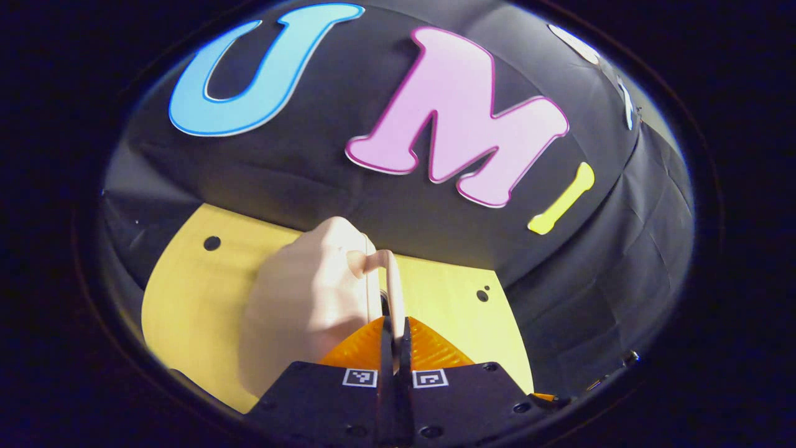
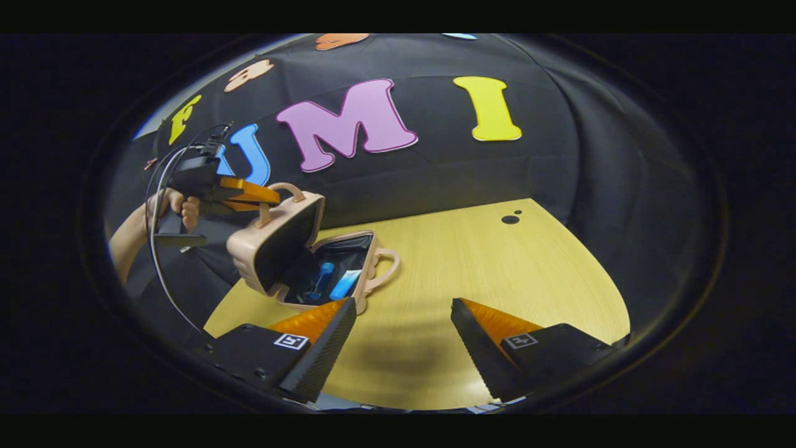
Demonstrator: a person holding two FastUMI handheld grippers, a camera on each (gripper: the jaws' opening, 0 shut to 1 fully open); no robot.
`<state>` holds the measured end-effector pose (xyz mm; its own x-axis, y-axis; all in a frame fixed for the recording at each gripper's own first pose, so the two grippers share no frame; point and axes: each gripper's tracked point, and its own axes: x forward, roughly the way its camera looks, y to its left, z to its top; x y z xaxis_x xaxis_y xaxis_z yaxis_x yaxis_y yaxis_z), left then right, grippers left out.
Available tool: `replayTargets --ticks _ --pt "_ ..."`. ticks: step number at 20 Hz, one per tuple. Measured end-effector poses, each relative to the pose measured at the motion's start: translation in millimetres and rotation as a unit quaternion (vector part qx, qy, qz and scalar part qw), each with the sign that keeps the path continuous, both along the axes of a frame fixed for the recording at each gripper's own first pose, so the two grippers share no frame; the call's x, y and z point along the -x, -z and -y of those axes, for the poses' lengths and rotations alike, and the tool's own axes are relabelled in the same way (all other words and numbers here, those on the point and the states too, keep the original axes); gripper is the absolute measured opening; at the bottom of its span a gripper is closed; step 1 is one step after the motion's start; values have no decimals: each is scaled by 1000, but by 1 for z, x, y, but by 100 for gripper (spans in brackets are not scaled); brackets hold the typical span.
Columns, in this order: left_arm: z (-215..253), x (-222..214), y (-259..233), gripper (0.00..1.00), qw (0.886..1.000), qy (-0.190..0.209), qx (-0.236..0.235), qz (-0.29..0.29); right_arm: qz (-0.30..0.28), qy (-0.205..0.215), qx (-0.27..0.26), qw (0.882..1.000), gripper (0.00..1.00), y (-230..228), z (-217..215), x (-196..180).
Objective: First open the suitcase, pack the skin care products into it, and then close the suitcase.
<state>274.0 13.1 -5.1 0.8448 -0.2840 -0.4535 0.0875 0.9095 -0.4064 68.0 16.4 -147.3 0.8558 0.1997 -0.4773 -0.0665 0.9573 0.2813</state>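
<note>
Right gripper view: left gripper (image 2: 270,198) pinches the lid handle (image 2: 287,188), suitcase (image 2: 348,274) half-closed on the table (image 2: 497,274), products (image 2: 333,281) seemingly inside. Right gripper (image 2: 403,339) hovers spread. Next: swing lid down.
</note>
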Motion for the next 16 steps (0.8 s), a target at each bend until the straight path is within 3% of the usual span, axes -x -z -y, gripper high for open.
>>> replayTargets --ticks 5,9,12,14,16 --pt "78 -19 91 6 997 22 19 -71 5 45 7 999 97 -2 44 6" --pt "103 -24 155 6 991 21 25 -132 6 71 11 997 100 -4 66 18" --pt "110 -23 165 8 990 25 -10 -139 11 94 22 995 97 -8 77 24" --pt "119 -20 161 18 990 40 -37 -129 18 103 20 994 97 -17 78 23" --pt "132 -12 140 51 993 52 -8 -104 37 112 20 993 97 -34 78 20"
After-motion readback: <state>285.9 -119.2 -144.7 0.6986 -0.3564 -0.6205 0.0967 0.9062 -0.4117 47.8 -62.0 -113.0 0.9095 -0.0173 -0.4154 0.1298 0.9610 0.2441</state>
